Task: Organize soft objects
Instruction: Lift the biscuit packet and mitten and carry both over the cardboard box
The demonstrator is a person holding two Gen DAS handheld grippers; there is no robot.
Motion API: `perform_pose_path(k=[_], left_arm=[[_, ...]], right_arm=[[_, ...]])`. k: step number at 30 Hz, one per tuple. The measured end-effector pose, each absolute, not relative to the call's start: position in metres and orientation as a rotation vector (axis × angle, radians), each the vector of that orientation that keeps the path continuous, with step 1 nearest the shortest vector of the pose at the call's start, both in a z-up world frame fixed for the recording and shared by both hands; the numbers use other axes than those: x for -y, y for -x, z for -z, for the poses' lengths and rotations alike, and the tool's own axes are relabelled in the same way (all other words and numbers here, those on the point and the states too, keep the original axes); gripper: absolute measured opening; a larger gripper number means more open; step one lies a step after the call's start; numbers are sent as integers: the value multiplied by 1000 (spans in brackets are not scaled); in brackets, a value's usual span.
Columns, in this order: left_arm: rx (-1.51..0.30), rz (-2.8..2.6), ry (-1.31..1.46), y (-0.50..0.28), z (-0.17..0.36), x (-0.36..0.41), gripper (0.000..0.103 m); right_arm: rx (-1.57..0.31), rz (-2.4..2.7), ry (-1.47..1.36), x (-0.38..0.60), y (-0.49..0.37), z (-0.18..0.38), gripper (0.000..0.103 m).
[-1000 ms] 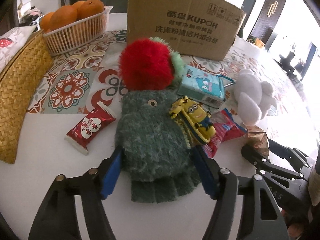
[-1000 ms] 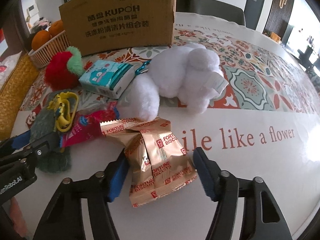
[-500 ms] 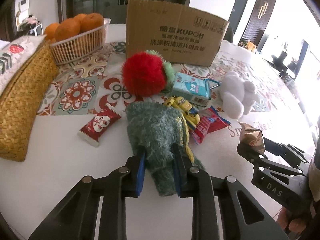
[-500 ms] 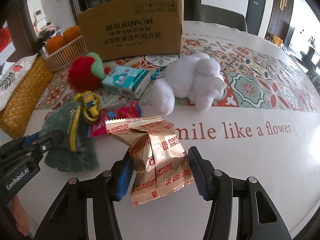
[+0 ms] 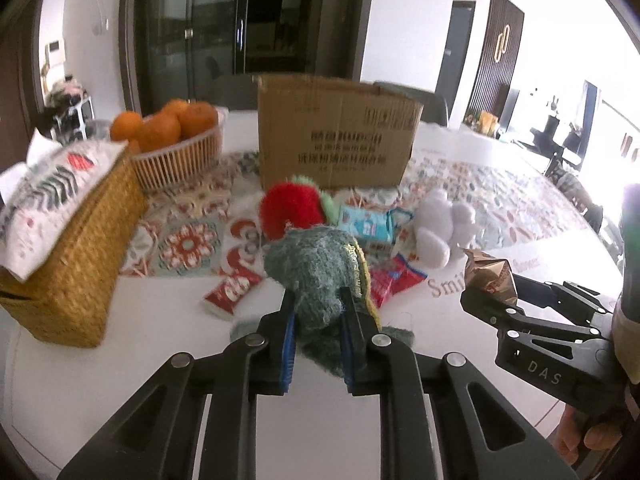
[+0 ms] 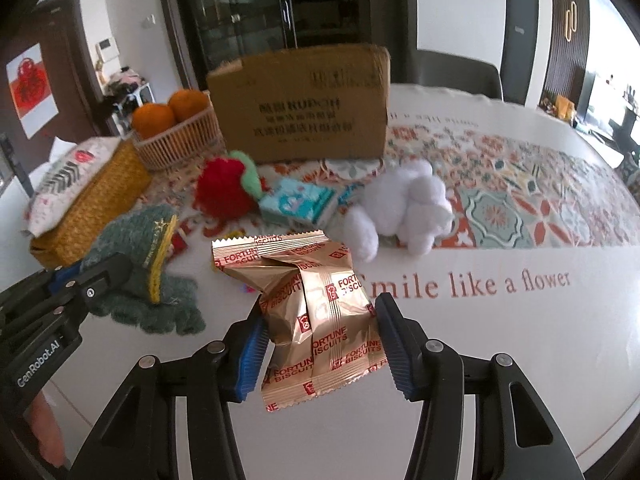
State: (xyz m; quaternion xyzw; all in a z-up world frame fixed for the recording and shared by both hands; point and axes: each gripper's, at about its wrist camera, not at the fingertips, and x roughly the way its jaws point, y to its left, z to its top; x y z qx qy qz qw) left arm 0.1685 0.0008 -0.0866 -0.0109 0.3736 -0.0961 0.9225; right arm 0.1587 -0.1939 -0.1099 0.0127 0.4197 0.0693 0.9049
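The green knitted glove (image 5: 316, 276) is clamped between the left gripper (image 5: 318, 320), lifted off the table (image 5: 120, 360) (fuzzy, yellow-edged). The gold biscuit packets (image 6: 320, 312), 2 apparently, are pinched by the right gripper (image 6: 320, 336).

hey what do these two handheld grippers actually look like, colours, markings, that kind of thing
Both are matte black plastic linkage frames with triangular cutouts and silver rivets at the joints. Each finger ends in a ribbed blue pad. The left gripper bears white "GenRobot.AI" lettering on its side, seen from the right wrist view. The right gripper bears "DAS", seen from the left wrist view. No cables show. Bare fingers hold the handles.
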Motion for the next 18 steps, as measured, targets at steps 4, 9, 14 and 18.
perform_pose_path(k=[4,9,14,18], left_arm=[[-715,207,30,-165,73,-6,19],[-658,228,42,-169,54,-9,19],[-611,245,48,-176,36,-11,19],[-562,252,35,-184,18,-11,19]], right_arm=[[-817,-165,-41,190,-157,93,53],[-761,-189,-46,185,-159,74,53],[-716,-205,-67,183,-167,56,53],[-669,-205,-72,184,-174,41,53]])
